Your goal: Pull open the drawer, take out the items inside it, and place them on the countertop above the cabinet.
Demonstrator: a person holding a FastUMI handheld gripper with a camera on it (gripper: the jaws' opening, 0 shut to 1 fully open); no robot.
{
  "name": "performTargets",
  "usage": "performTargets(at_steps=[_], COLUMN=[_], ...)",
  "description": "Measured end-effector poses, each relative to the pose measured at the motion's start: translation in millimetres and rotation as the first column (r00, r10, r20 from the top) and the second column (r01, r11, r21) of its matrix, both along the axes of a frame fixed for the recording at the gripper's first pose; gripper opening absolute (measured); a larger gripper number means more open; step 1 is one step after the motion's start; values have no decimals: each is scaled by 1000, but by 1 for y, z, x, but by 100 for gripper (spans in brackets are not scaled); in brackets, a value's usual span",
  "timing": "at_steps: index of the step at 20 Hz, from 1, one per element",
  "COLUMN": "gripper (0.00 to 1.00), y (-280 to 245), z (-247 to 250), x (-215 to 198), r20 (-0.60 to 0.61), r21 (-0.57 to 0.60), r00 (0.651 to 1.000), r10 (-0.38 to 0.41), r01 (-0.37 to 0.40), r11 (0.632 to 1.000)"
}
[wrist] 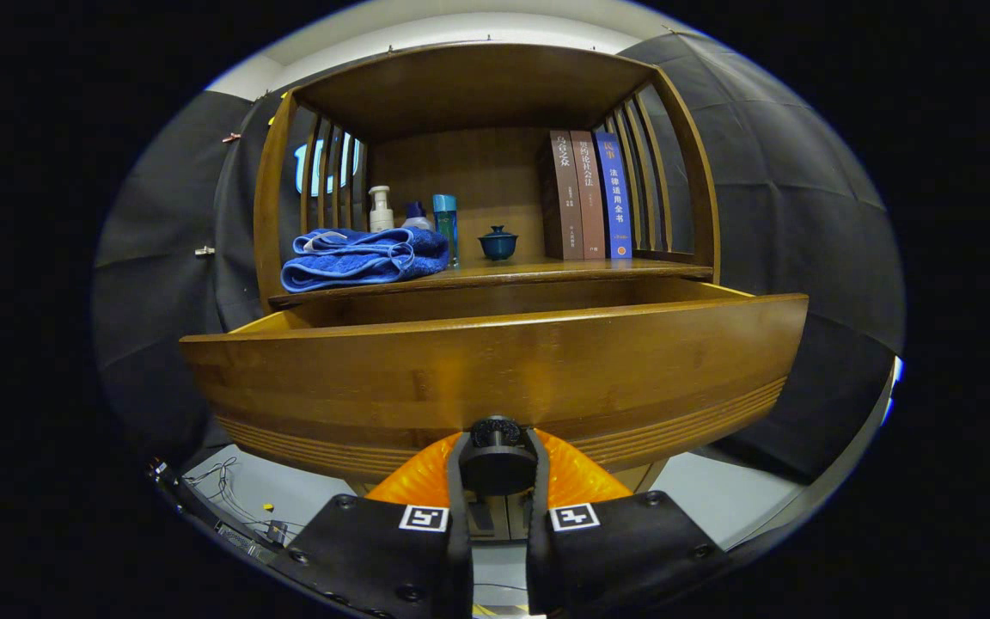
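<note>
Gripper (497,468) clamped on the drawer knob (496,432), drawer (495,370) pulled out
Both fingers press the dark round knob, the one firm hold on a stiff, heavy wooden front. Far above on the countertop (546,272): one soft folded towel (363,256), three bottles (381,209), one fragile lidded cup (498,243), three books (588,194)

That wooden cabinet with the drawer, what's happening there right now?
A hand-held gripper has both fingers closed on the drawer knob, and the drawer is pulled partly open. Its inside is hidden from this angle. On the countertop above sit a folded blue towel, some bottles, a small lidded cup and three books.
</note>
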State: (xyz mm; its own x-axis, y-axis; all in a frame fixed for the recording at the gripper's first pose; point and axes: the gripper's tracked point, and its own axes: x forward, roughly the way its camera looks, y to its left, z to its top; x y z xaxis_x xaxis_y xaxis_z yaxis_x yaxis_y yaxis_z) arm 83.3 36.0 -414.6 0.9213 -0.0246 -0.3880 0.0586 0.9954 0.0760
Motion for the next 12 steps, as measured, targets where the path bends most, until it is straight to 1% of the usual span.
performTargets(at_steps=[3,6,10,12], gripper=[29,39,100,99], y=[-1,-1,-18,-23], z=[-2,-4,6,22], x=[0,-5,-13,-17], r20=[1,-1,17,42], r21=[-4,9,17,65], r00=[1000,1000,998,997], r10=[-10,-14,-58,-63], r01=[10,14,58,60], r11=[1000,1000,998,996])
